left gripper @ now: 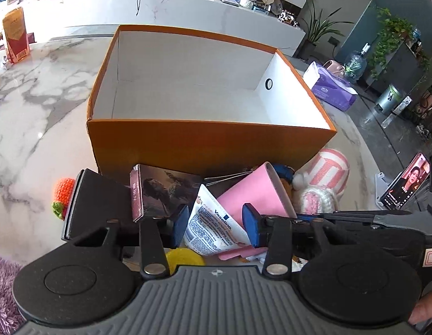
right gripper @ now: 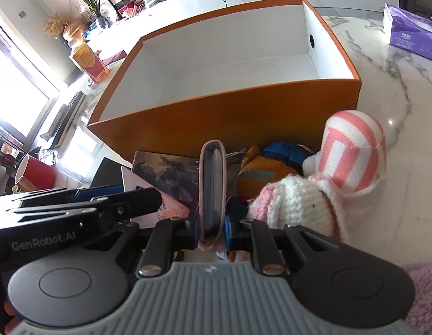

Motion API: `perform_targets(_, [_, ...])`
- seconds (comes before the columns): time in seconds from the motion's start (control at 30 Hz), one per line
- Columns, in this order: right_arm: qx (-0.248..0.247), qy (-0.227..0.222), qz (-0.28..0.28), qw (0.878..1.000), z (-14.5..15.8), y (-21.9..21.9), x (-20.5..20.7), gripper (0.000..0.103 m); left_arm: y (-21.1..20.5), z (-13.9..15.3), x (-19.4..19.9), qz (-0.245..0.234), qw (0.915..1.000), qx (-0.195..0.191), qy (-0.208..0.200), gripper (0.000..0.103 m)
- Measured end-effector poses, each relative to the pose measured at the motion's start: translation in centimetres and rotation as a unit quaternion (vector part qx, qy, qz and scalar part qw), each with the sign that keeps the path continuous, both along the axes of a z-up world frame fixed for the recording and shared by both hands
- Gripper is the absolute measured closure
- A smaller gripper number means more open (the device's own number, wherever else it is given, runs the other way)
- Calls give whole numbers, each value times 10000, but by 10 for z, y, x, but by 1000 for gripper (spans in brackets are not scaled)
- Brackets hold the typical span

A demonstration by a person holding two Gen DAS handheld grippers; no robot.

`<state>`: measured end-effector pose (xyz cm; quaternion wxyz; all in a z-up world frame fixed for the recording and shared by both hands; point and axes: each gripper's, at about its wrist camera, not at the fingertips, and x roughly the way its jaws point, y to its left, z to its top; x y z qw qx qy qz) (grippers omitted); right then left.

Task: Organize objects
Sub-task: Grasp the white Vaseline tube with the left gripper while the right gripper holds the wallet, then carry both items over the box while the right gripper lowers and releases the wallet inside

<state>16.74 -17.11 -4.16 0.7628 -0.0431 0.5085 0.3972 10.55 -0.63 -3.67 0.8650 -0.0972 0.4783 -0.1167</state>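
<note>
On a marble table (left gripper: 34, 89), in front of an empty orange box (right gripper: 224, 117), the right gripper (right gripper: 211, 230) clamps a pink card holder (right gripper: 213, 189) edge-on between its blue pads, while the left gripper (left gripper: 216, 223) hangs open around a white lotion tube (left gripper: 213, 223) without pinching it. The holder stands upright among a heap of clutter: a dark picture box (left gripper: 165, 192), a knitted bunny (right gripper: 297, 201), a striped plush (right gripper: 352, 150). Done well, the lift probably goes straight up to clear the heap, then forward over the near wall before letting go. The box sits just beyond both tools.
</note>
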Motion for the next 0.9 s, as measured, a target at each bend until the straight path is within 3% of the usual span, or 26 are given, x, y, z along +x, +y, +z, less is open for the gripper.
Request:
perform_targets(0.17, [2,-55,-25,10000,0,2,1,84,0,3,-2,-50,9999,115,-62,83])
perform_targets(0.2, [-4,-50,-23,10000,0,2,1,85,1,4,-3,-58,9998,145,-82,96])
perform_targets(0.23, [-13,-60,-20,10000,1,3,1,85,1,5,-4,-38,9997,198,-99,98])
perform_targets(0.43, [73,-350,-42,9994,20,-3,-5,86,9,14,-12,-14,9995,183,-261,99])
perform_targets(0.7, [430,-863,128,9953,72,-5,-9,86,16,70,-18,-137,9950,199,-971,99])
perform_targets(0.9, [761,-1316,288,9880,115,13,-3,86,24,107,-2,-109,9893,273,-1427,99])
